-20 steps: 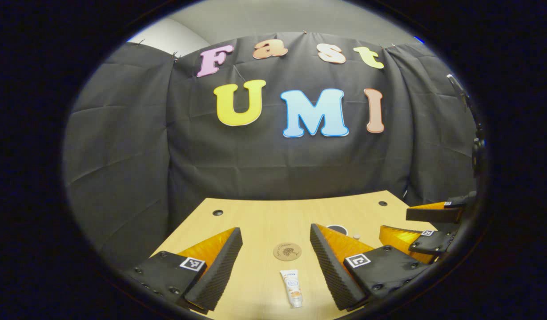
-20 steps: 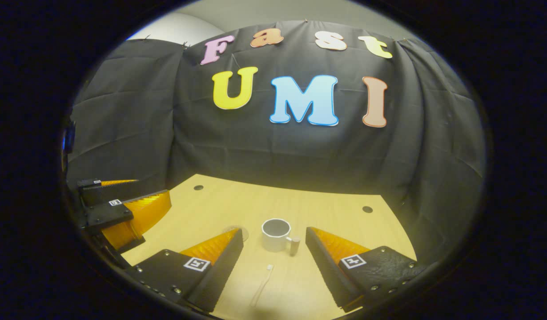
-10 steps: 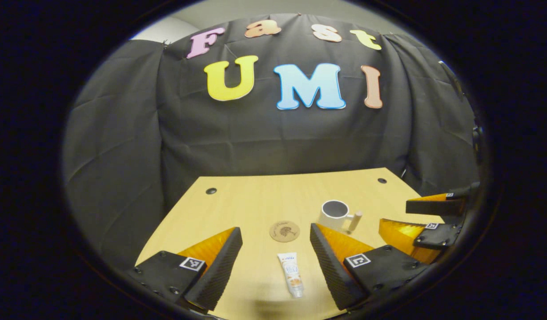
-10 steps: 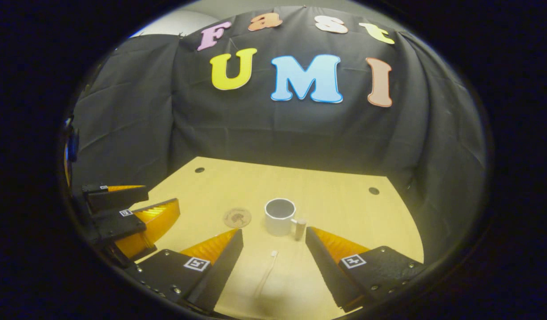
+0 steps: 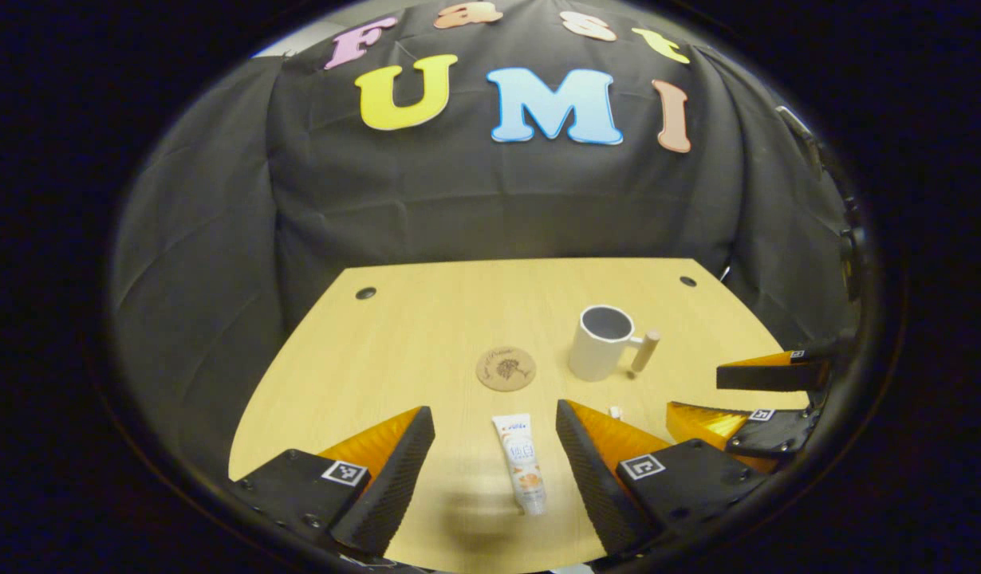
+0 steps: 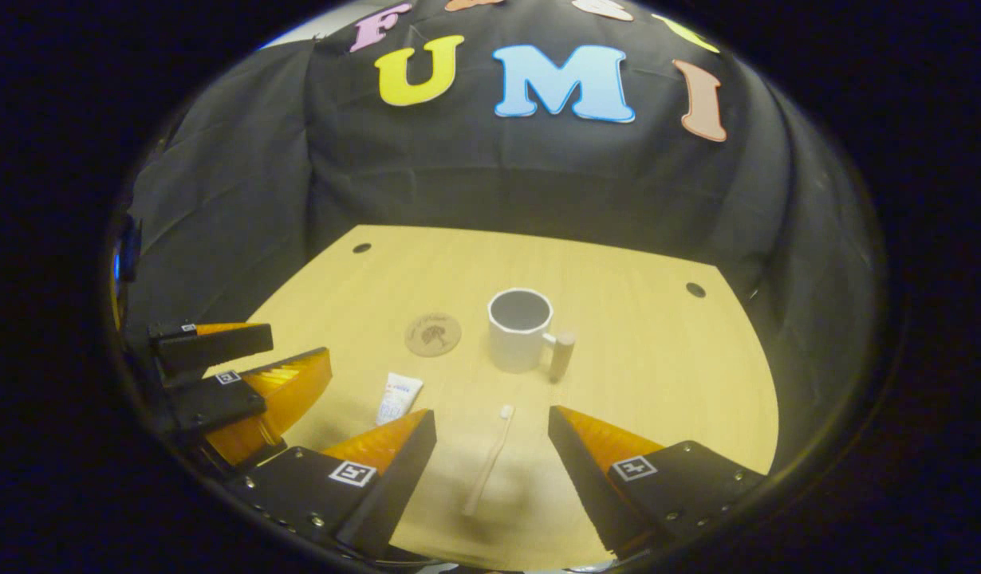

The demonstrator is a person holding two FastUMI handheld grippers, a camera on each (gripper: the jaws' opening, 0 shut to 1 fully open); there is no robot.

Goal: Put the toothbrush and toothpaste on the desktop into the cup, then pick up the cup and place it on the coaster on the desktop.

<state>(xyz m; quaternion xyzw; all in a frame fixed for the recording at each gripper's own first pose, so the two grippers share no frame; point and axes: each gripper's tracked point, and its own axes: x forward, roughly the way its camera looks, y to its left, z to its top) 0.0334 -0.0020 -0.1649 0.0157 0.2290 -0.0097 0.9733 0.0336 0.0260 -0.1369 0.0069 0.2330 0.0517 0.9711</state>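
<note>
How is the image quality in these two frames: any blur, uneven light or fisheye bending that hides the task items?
Left gripper view: toothpaste, coaster and cup are sharp; the desktop edges bow from fisheye, and a soft shadow lies beside the tube. Right gripper view: warmer, dimmer toward the rim; the toothbrush is pale against the wood but traceable, with a shadow under the right claw.

Matt wood desktop (image 5: 427, 335), cork-like coaster (image 5: 506, 368)

pale wooden desktop (image 5: 427, 335) with dark round holes (image 5: 365, 292) — creased black cloth wall (image 5: 474, 199) behind
</note>
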